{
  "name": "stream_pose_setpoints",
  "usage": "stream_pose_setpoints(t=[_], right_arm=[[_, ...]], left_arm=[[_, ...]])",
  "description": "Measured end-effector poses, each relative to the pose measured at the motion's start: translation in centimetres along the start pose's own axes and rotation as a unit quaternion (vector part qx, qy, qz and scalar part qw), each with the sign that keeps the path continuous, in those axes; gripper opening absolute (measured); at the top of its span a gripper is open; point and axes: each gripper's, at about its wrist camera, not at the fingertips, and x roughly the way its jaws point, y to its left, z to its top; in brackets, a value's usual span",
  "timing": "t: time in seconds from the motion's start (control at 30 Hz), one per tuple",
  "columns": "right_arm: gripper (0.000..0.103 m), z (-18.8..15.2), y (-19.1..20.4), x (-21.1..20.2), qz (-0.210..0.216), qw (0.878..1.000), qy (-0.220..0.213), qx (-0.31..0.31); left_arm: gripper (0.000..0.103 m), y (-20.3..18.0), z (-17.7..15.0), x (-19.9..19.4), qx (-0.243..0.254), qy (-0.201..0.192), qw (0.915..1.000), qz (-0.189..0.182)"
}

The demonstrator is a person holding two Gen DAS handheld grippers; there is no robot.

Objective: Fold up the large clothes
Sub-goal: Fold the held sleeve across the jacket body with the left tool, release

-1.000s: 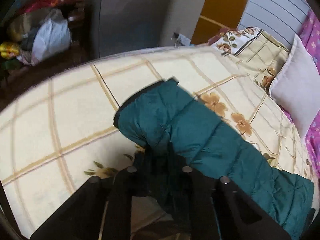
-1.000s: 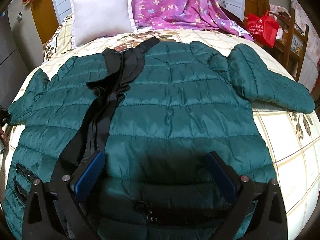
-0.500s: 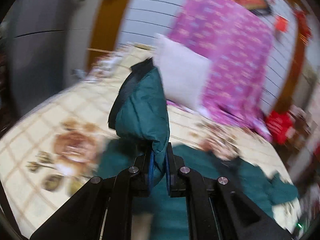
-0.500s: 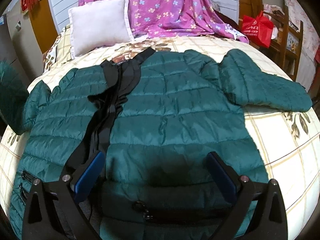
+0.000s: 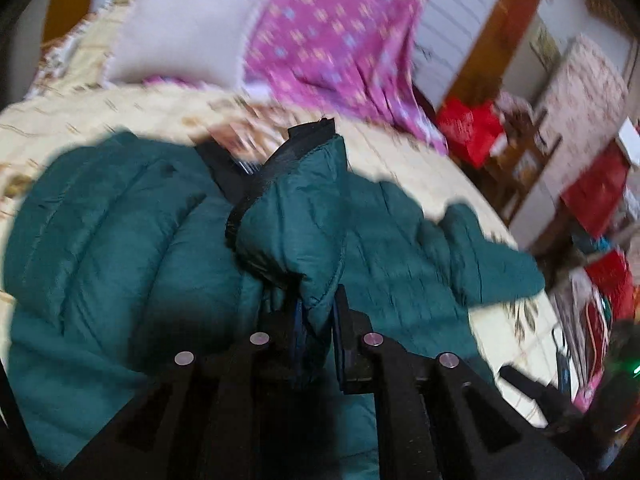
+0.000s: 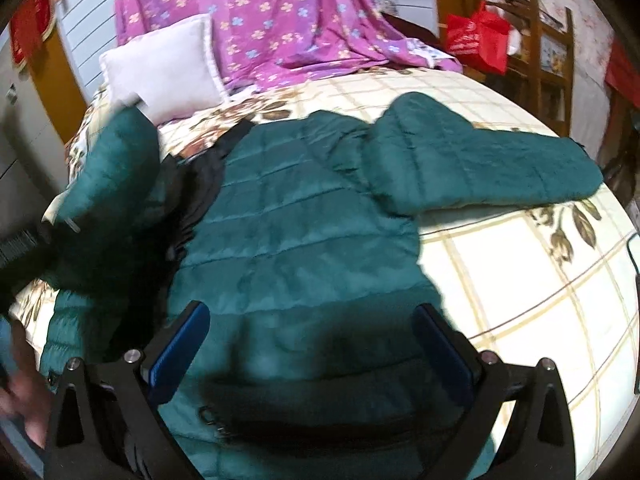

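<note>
A dark green quilted jacket point(image 6: 304, 232) lies spread on the bed, front up, with its black lining showing along the open zip. My left gripper point(image 5: 318, 320) is shut on the jacket's left sleeve point(image 5: 296, 224) and holds it lifted over the jacket's body point(image 5: 100, 240). The lifted sleeve also shows in the right wrist view point(image 6: 116, 176) at the left. My right gripper point(image 6: 312, 344) is open and empty, hovering over the jacket's lower hem. The other sleeve point(image 6: 480, 164) lies flat, stretched out to the right.
The bed has a cream checked floral sheet point(image 6: 540, 280). A white pillow point(image 6: 160, 68) and a purple flowered blanket point(image 6: 280, 16) lie at the head. A red bag point(image 6: 476, 40) and wooden shelves stand at the right of the bed.
My left gripper has lifted the left sleeve off the sheet and swung it rightward over the jacket's body. My right gripper has stayed open over the hem.
</note>
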Motion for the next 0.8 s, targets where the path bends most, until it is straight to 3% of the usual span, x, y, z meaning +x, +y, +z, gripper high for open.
stream_pose_setpoints(t=[0.1,0.27,0.37,0.47,0.57,0.63,0.67,0.7,0.73,0.8], right_arm=[[0.103,0.3,-1.3,-0.5,0.009,1.0,-0.001,0.023],[0.103,0.5,-2.1,-0.8,0.015,0.999,-0.004,0.033],[0.103,0.9,-1.4,-0.3,0.045,0.998,0.004,0.034],[0.103,1.6,0.4,0.9,0.061,0.998,0.015,0.023],[0.101,2.7,1.8,3.0,0.035,0.999,0.03,0.009],[0.077,3.5,2.6,5.6,0.037,0.998,0.05,0.004],[0.039,3.7,2.9,6.7,0.06,0.996,0.069,-0.001],[0.022,3.8,3.1,7.5,0.078,0.993,0.086,0.0],[0.022,4.2,3.2,7.9,0.083,0.992,0.091,0.001],[0.016,5.1,3.6,7.0,0.069,0.995,0.059,-0.028]], left_arm=[[0.007,-1.2,-0.7,1.0,0.007,0.026,0.9995,-0.017],[0.022,-0.8,-0.4,-3.4,0.018,0.022,0.9992,-0.026],[0.022,1.1,-0.3,-7.6,0.027,-0.013,0.9993,0.024],[0.023,4.7,-0.6,-10.6,0.006,-0.041,0.9945,0.097],[0.023,8.6,-1.1,-12.0,-0.027,-0.064,0.9846,0.161],[0.023,11.3,-1.7,-12.1,-0.054,-0.067,0.9769,0.196],[0.023,12.2,-1.9,-11.9,-0.065,-0.063,0.9752,0.202],[0.023,13.1,-2.0,-11.5,-0.076,-0.052,0.9745,0.204],[0.023,13.9,-1.8,-11.1,-0.082,-0.042,0.9744,0.205],[0.023,14.5,-1.7,-10.9,-0.083,-0.041,0.9736,0.209]])
